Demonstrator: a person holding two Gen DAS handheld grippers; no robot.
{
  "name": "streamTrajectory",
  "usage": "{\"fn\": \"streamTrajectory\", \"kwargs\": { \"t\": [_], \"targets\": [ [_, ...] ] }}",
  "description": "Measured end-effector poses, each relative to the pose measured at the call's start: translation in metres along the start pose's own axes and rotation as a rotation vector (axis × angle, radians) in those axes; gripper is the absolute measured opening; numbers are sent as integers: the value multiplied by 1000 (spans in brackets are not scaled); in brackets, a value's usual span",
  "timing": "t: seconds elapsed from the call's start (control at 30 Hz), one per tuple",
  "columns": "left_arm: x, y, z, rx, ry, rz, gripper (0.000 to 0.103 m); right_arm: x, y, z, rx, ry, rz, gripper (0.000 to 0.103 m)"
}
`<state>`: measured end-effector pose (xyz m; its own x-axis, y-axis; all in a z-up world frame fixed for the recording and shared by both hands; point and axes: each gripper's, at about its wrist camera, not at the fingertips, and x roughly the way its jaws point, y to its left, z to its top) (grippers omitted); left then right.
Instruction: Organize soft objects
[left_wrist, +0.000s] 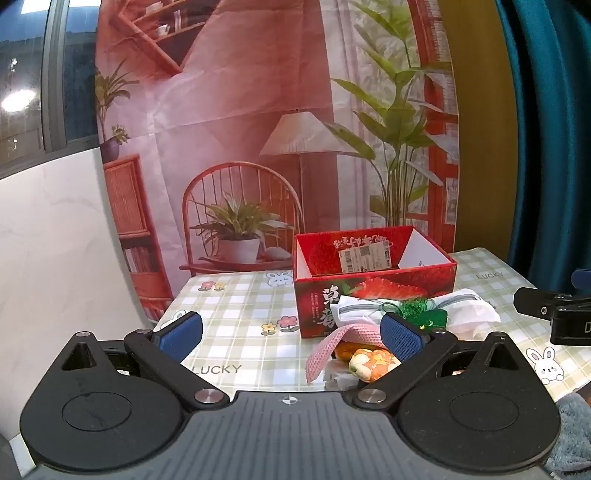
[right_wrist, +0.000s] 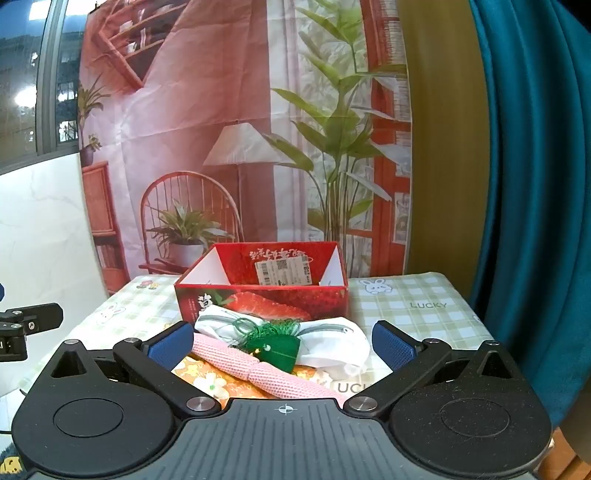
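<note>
Red strawberry box (left_wrist: 373, 291) on checked tablecloth (left_wrist: 236, 306), soft pile just before it | left wrist: left gripper (left_wrist: 291, 334) jaws wide, empty, pink mesh cloth (left_wrist: 332, 349) by its right pad | right wrist: right gripper (right_wrist: 282, 343) jaws wide, empty, above green pouch (right_wrist: 275, 349) and white cloth (right_wrist: 332, 345)

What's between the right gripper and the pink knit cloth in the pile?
Nothing visible. The right gripper is open, and the pink knit cloth lies on top of the pile straight ahead between its fingers. The green pouch sits just behind the cloth, not in front.
</note>
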<state>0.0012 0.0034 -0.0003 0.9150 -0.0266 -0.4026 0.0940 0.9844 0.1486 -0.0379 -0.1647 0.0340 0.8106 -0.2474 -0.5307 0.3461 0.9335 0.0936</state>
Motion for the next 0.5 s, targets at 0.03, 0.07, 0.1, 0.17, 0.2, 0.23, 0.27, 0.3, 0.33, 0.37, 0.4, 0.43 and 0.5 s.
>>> {"fn": "streamTrajectory", "kwargs": {
  "t": [0.03, 0.07, 0.1, 0.17, 0.2, 0.23, 0.27, 0.3, 0.33, 0.37, 0.4, 0.43, 0.5],
  "targets": [
    [0, 0, 0, 0, 0, -1, 103, 0, 0, 0, 0, 0, 0, 103],
    [0, 0, 0, 0, 1, -1, 103, 0, 0, 0, 0, 0, 0, 103],
    [0, 0, 0, 0, 2, -2, 103, 0, 0, 0, 0, 0, 0, 103],
    [1, 0, 0, 0, 3, -3, 103, 0, 0, 0, -1, 0, 0, 103],
    [1, 1, 0, 0, 5, -5, 103, 0, -1, 0, -1, 0, 1, 103],
    [2, 1, 0, 0, 6, -5, 103, 0, 0, 0, 0, 0, 1, 103],
    [2, 1, 1, 0, 7, -6, 103, 0, -1, 0, -1, 1, 1, 103],
    [2, 1, 0, 0, 8, -6, 103, 0, -1, 0, -1, 1, 1, 103],
    [3, 1, 1, 0, 9, -7, 103, 0, -1, 0, -1, 1, 1, 103],
    [3, 1, 1, 0, 9, -8, 103, 0, -1, 0, 0, 1, 1, 103],
    [3, 1, 0, 1, 9, -7, 103, 0, -1, 0, 1, 1, 1, 103],
    [3, 1, 0, 1, 9, -8, 103, 1, -1, -1, 0, 1, 1, 103],
    [3, 1, 0, 0, 11, -8, 103, 2, -1, -2, 0, 1, 1, 103]
  ]
}}
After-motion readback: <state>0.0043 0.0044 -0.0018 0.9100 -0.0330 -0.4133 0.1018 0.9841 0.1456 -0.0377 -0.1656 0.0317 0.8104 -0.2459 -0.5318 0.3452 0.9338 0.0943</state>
